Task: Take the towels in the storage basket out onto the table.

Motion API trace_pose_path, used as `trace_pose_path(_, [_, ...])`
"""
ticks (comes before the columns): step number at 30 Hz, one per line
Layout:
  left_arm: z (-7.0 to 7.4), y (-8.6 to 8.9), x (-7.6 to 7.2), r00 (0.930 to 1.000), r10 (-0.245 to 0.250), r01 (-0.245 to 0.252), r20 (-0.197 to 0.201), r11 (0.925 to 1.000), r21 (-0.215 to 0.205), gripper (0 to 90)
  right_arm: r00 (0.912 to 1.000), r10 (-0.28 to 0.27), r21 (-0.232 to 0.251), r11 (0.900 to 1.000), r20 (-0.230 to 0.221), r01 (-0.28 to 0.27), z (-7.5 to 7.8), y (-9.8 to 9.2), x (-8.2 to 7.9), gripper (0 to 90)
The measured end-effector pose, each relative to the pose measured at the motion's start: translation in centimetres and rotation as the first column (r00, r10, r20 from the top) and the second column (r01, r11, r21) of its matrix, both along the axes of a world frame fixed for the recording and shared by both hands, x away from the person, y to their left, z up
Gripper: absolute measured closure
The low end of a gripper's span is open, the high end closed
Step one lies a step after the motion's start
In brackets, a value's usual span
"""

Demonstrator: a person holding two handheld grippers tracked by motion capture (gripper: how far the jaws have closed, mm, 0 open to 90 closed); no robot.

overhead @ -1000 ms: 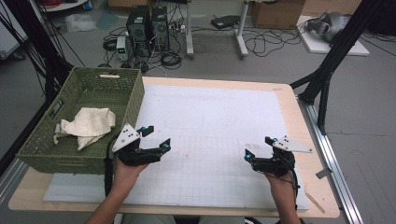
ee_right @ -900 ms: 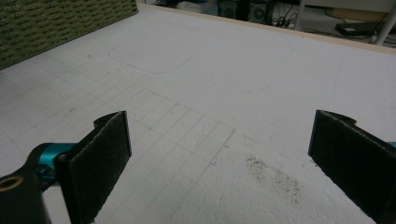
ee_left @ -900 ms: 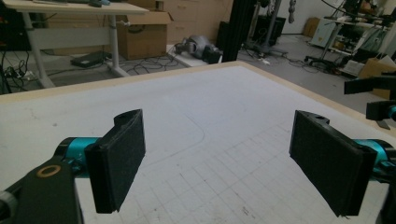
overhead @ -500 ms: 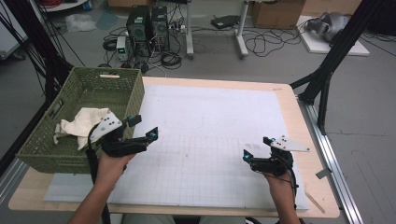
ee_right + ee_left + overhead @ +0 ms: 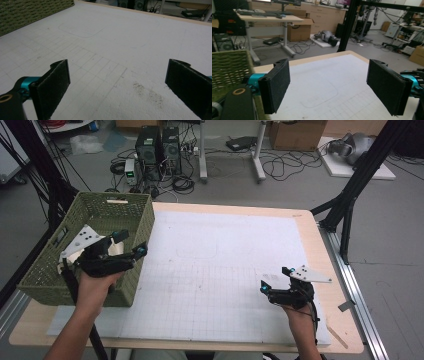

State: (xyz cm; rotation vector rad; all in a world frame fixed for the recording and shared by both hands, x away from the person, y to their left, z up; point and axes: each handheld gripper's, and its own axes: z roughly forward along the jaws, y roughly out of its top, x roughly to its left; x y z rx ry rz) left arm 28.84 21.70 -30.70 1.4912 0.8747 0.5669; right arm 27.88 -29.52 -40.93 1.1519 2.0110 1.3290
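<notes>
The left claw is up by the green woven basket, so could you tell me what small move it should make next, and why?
Probably lower the left claw, jaws turned down, into the green woven plastic basket toward the pale cloth inside. It hangs over the basket's near-right corner, open with nothing between its jaws, and the cloth lies just under it. The right claw rests open on the white mat.

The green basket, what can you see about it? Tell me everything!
The green basket is a woven box, plastic by its look, with an open top and a handle slot in its far wall. It sits upright at the left end of the table, partly on the white mat. A pale cloth lies inside. The left gripper hangs open above its right rim; whether it touches the basket is unclear.
</notes>
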Motion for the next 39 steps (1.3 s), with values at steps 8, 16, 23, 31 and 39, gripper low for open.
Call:
trace_pose_path(8, [-0.1,4.1,1.4,0.9980,0.061,-0.061,-0.015,0.9981,0.005,18.7,1.0000,-0.002,-0.004,1.000,-0.001,0.002,-0.1,-0.1,0.1,5.0])
trace_pose_path(16, [-1.6,6.7,3.9,0.9819,0.158,-0.150,-0.105,0.9857,0.077,19.4,1.0000,-0.002,-0.011,1.000,-0.007,0.002,-0.1,0.0,0.1,5.0])
trace_pose_path(23, [-3.1,7.9,6.4,0.9537,0.237,-0.215,-0.185,0.9675,0.134,19.5,1.0000,-0.007,-0.010,1.000,-0.006,0.007,-0.1,-0.1,0.1,5.0])
trace_pose_path(31, [-5.3,8.7,9.4,0.9084,0.328,-0.279,-0.260,0.9376,0.207,19.5,0.9999,-0.009,-0.010,1.000,-0.010,0.009,-0.2,-0.1,0.2,5.0])
trace_pose_path(39, [-6.9,9.6,10.6,0.8436,0.418,-0.323,-0.337,0.8962,0.304,21.4,0.9999,-0.007,-0.011,1.000,-0.010,0.007,-0.2,-0.2,0.2,5.0])
